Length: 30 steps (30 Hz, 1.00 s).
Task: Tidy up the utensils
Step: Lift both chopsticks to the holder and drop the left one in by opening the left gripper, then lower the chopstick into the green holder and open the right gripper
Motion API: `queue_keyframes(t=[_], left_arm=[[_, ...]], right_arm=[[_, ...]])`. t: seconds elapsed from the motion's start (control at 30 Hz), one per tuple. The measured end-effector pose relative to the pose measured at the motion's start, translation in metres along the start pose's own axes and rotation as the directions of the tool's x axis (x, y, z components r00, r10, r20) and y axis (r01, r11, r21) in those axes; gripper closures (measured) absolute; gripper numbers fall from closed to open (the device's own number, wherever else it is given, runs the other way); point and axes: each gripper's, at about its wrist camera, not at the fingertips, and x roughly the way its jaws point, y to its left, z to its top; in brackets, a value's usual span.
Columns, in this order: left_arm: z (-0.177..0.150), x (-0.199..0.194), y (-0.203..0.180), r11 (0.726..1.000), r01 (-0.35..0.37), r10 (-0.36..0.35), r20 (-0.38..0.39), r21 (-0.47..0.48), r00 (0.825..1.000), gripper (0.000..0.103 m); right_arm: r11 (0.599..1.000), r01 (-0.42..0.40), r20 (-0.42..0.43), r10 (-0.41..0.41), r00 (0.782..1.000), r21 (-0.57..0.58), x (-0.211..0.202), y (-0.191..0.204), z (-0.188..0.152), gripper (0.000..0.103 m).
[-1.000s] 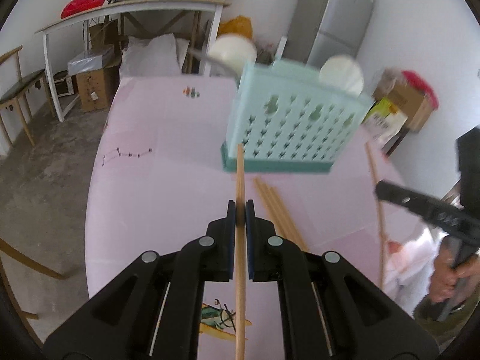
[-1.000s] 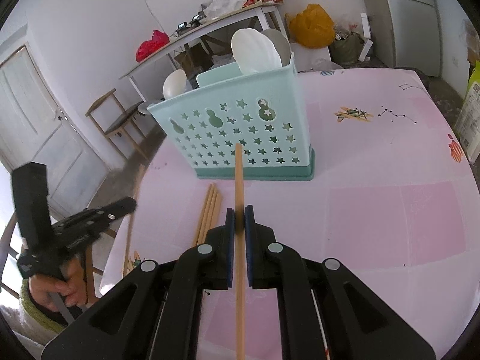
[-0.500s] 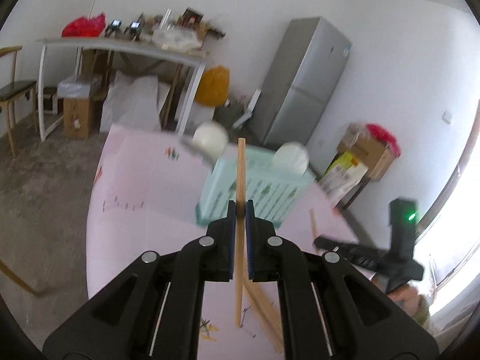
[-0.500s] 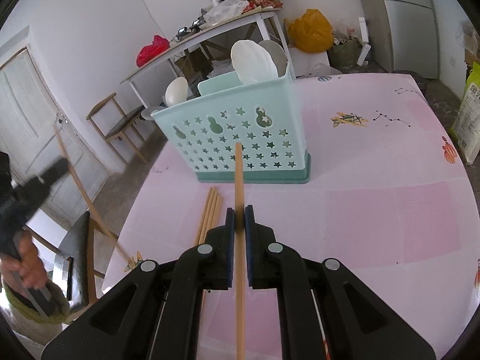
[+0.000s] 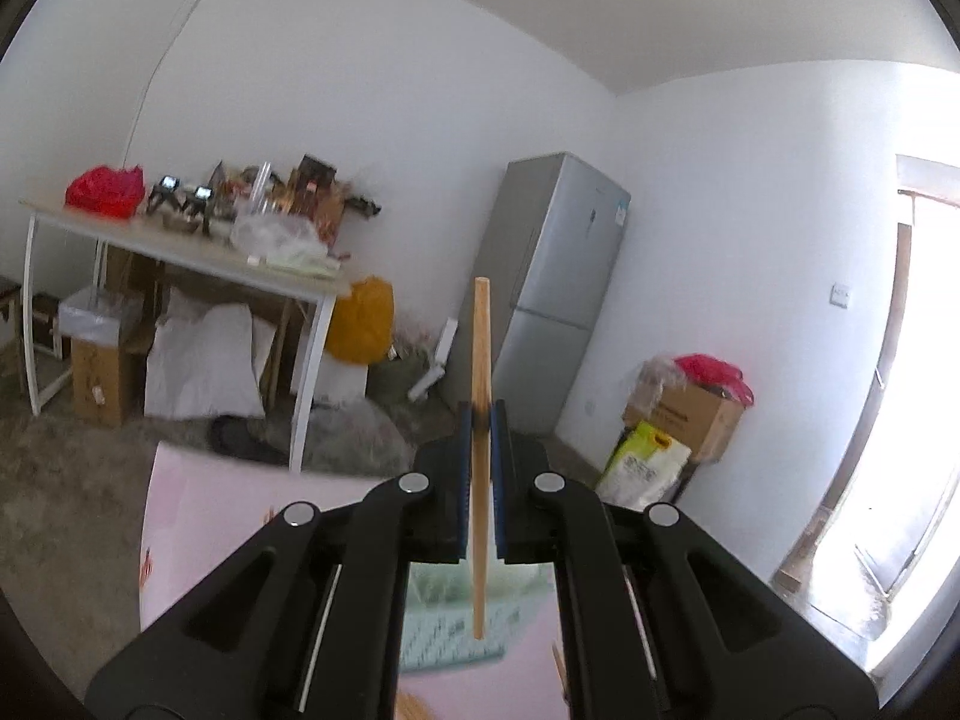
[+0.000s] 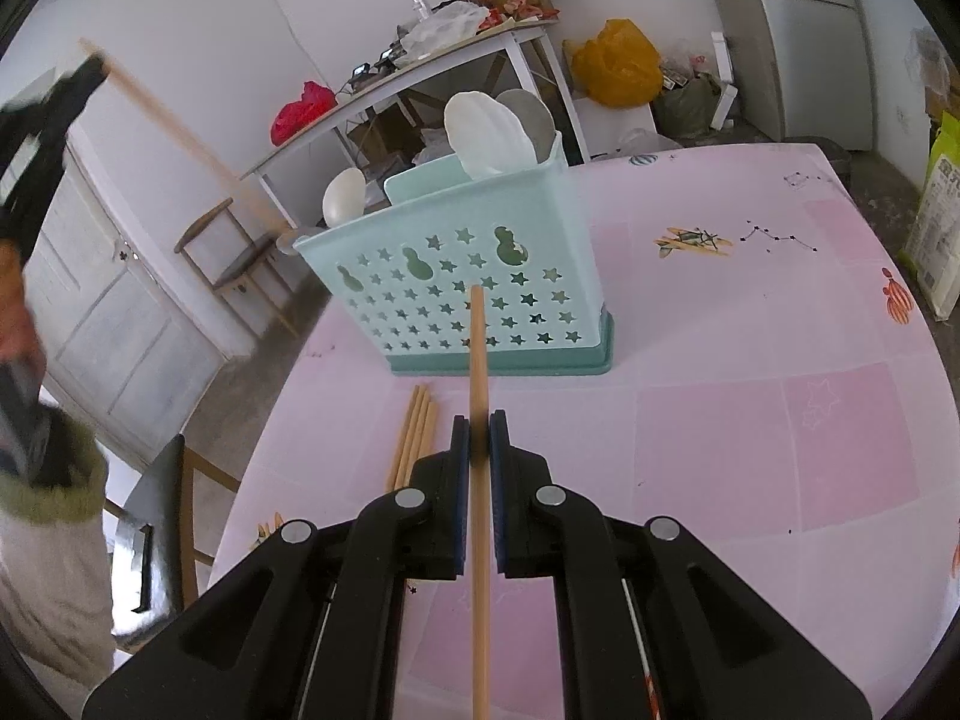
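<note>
My left gripper [image 5: 479, 420] is shut on a wooden chopstick [image 5: 480, 360] that stands nearly upright, its lower end hanging over the mint-green utensil basket [image 5: 444, 624] seen blurred far below. My right gripper [image 6: 479, 429] is shut on another chopstick [image 6: 478, 360], pointing at the front wall of the basket [image 6: 468, 294] on the pink table [image 6: 720, 420]. The basket holds white spoons [image 6: 489, 135]. Several loose chopsticks [image 6: 414, 432] lie on the table left of my right gripper. In the right wrist view the left gripper [image 6: 90, 69] is high at the upper left with its chopstick [image 6: 180, 126] slanting down.
A person's hand and furry cuff [image 6: 36, 468] are at the left edge. A dark chair [image 6: 162, 516] stands beside the table. Behind are a cluttered white table [image 5: 180, 264], a grey fridge [image 5: 552, 294], cardboard boxes [image 5: 684, 414] and a yellow bag [image 6: 618, 63].
My left gripper has risen high above the table with its chopstick and tilted up, so the basket dropped to the bottom of its view. The right gripper has stayed put.
</note>
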Motion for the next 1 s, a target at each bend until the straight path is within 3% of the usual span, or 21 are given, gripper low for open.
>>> queue_keyframes(t=[0.2,0.43,0.67,0.8,1.0], left_arm=[[-0.005,0.055,0.004,0.999,-0.043,0.043,-0.004,-0.011,0.999,0.099],[-0.062,0.096,0.021,0.991,-0.135,0.136,-0.108,0.014,0.985,0.098],[-0.091,0.077,0.040,0.988,-0.142,0.131,-0.166,-0.053,0.977,0.098],[-0.094,0.052,0.042,0.987,-0.141,0.128,-0.160,-0.071,0.979,0.086],[-0.104,0.011,0.046,0.983,-0.142,0.123,-0.159,-0.113,0.980,0.080]], right_arm=[[1.000,-0.007,-0.002,0.007,1.000,0.008,0.001,-0.002,0.000,0.096],[1.000,-0.008,-0.001,0.008,1.000,0.011,0.000,-0.003,-0.001,0.096],[1.000,-0.001,0.024,0.001,1.000,0.009,-0.010,-0.003,0.000,0.096],[1.000,0.005,0.056,-0.005,0.998,0.005,-0.021,-0.001,0.003,0.096],[1.000,0.008,0.124,-0.005,0.992,-0.021,-0.044,0.008,0.015,0.096]])
